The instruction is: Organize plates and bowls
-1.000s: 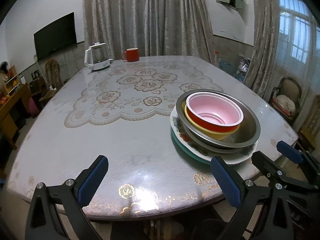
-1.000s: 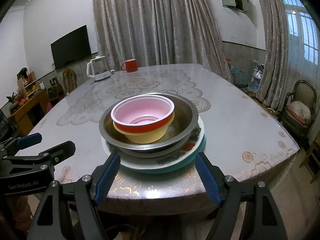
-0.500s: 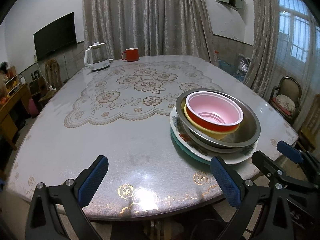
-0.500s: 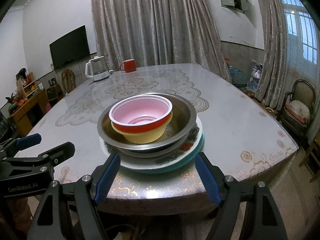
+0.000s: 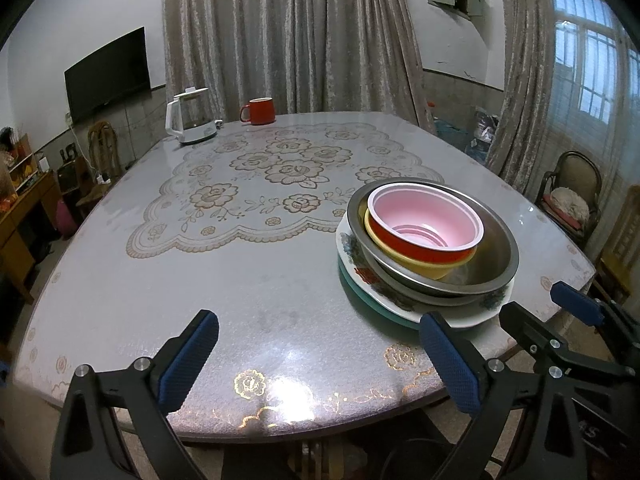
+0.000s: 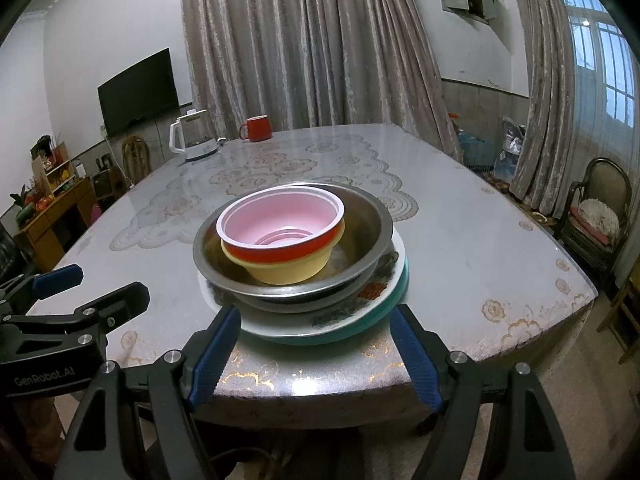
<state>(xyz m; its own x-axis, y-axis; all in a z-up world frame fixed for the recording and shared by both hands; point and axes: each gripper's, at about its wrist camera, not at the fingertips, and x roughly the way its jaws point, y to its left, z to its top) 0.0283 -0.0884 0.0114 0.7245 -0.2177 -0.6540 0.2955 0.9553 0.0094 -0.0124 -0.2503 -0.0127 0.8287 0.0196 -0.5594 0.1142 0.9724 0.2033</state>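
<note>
One stack stands near the table's front right edge: a teal plate at the bottom, a white flowered plate, a steel bowl, a yellow bowl and a red bowl with a pink inside on top. The stack also shows in the left wrist view. My right gripper is open and empty, just in front of the stack. My left gripper is open and empty over the table's front edge, left of the stack.
A white kettle and a red mug stand at the table's far side. The table has a lace-pattern cloth under glass. A chair stands at the right, a cabinet at the left.
Both grippers have stayed nearly still and open. The right wrist view has shifted very slightly; the stack has not moved.
</note>
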